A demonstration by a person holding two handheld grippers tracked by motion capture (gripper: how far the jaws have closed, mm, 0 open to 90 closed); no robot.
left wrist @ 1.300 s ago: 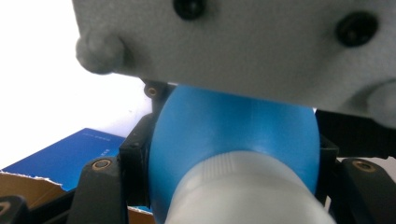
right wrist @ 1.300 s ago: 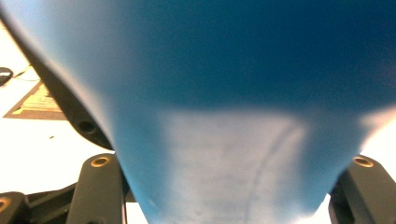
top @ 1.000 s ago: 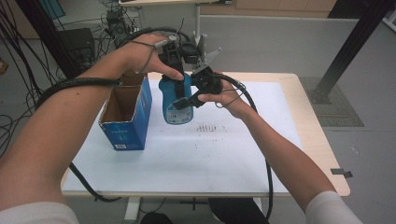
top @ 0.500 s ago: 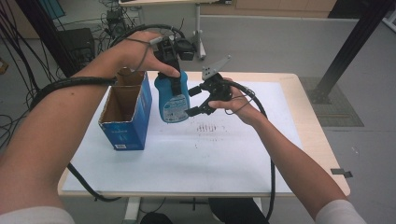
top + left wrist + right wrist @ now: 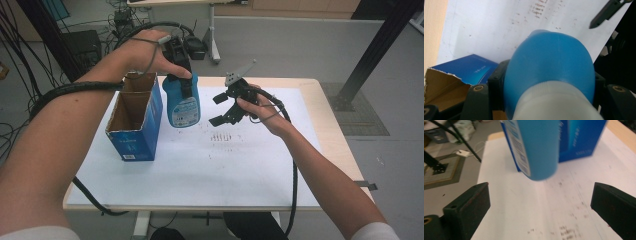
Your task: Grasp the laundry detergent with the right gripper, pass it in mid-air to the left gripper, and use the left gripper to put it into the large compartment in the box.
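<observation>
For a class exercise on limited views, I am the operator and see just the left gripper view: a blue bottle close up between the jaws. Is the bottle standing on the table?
Observer: No. In the high view the left gripper holds the blue bottle by its neck, above the white sheet.
Operator: Where is the open box relative to it?
Observer: The blue cardboard box stands upright on the sheet, top open, just left of the bottle.
Operator: And the other gripper?
Observer: The right gripper is open, apart from the bottle and aimed toward it; the right gripper view shows the bottle's base beyond its spread jaws.
</observation>
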